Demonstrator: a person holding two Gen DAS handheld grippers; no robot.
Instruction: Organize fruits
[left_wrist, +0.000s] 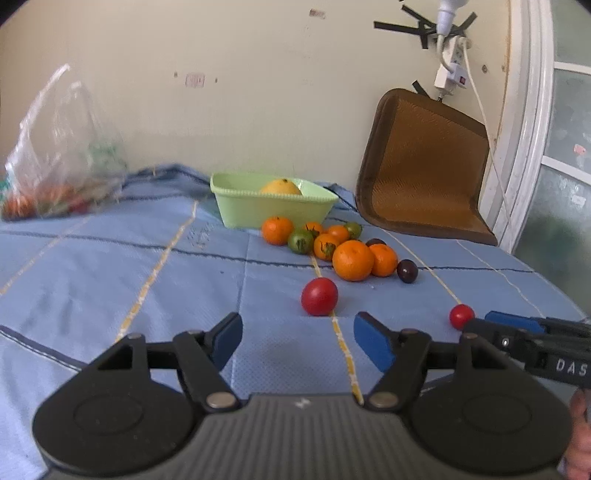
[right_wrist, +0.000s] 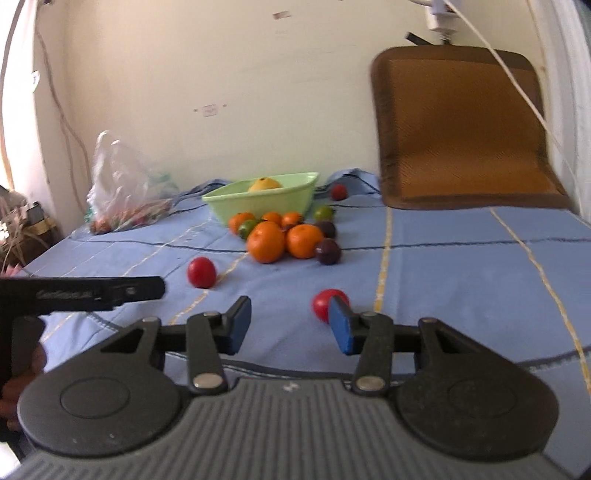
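one yellow fruit (left_wrist: 280, 186) in green tub (left_wrist: 240, 214) — pile (left_wrist: 352, 260) outside; left tongs (left_wrist: 297, 341), right tongs (right_wrist: 290, 326) spread, empty.

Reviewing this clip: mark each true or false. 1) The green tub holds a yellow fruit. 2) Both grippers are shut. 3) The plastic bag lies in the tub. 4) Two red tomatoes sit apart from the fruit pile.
1) True: the green tub holds one yellow fruit.
2) False: the left gripper and right gripper both stand open, holding nothing.
3) False: the plastic bag lies on the blue cloth, left of the tub.
4) True: a larger red tomato and a smaller red tomato lie nearer the grippers than the pile.
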